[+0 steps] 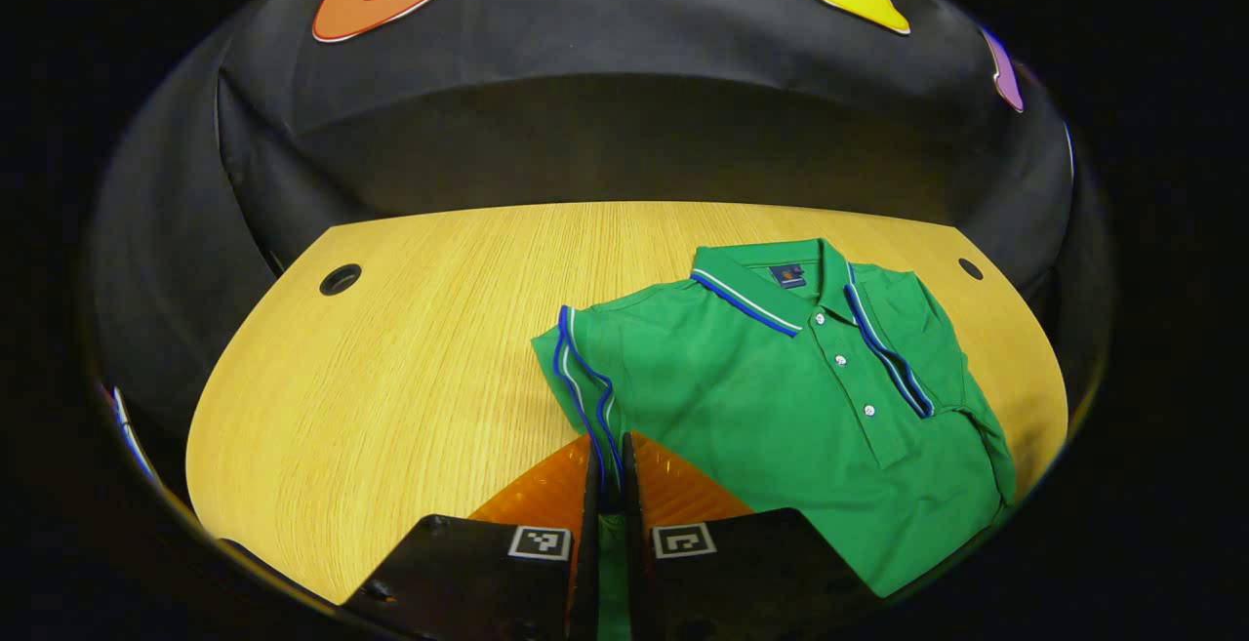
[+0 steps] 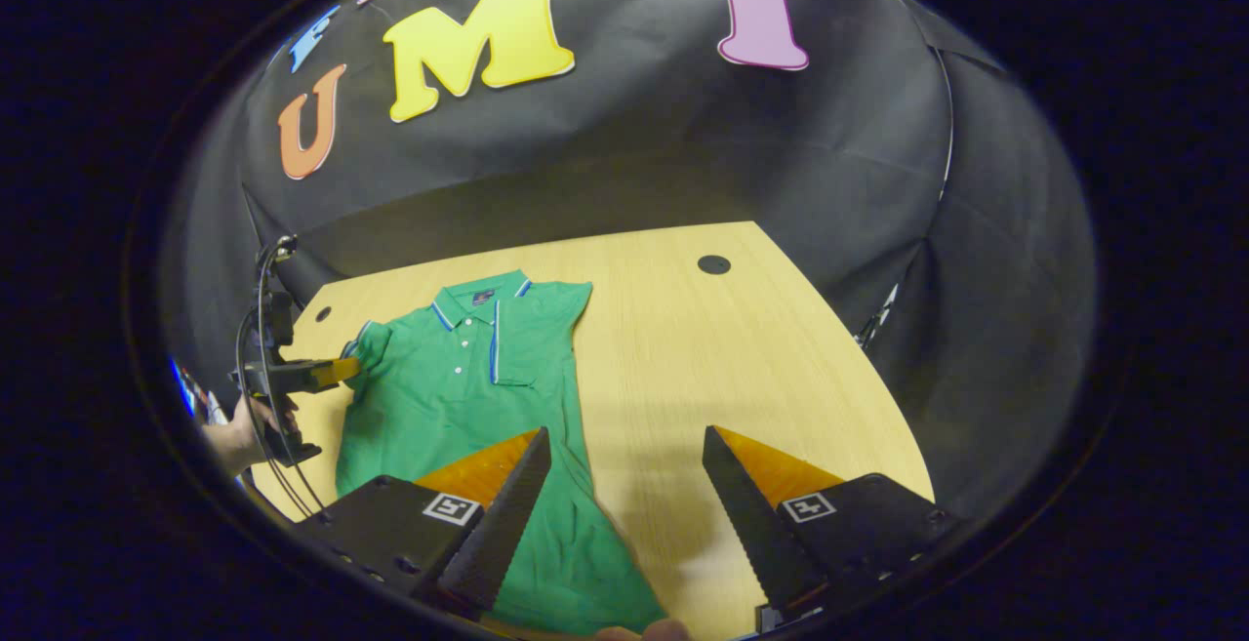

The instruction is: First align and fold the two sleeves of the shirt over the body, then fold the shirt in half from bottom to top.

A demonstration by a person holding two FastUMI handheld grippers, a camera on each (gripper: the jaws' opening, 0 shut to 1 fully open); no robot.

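Note:
A green polo shirt [image 1: 781,397] with blue-and-white trim lies face up on the wooden table [image 1: 390,407], collar toward the far wall. Its right sleeve [image 1: 907,358] is folded in over the chest. My left gripper [image 1: 610,454] is shut on the striped hem of the left sleeve [image 1: 581,368], which is lifted slightly at the shirt's left side. In the right gripper view the shirt [image 2: 459,378] spreads at left, and the left gripper [image 2: 342,369] holds that sleeve there. My right gripper [image 2: 624,431] hovers open over the shirt's lower right edge, holding nothing.
Round cable holes [image 1: 340,279] [image 1: 970,268] sit near the table's far corners, and another such hole [image 2: 713,264] appears in the right gripper view. A person's hand [image 2: 234,436] holds the left gripper. Bare wood [image 2: 703,368] stretches right of the shirt.

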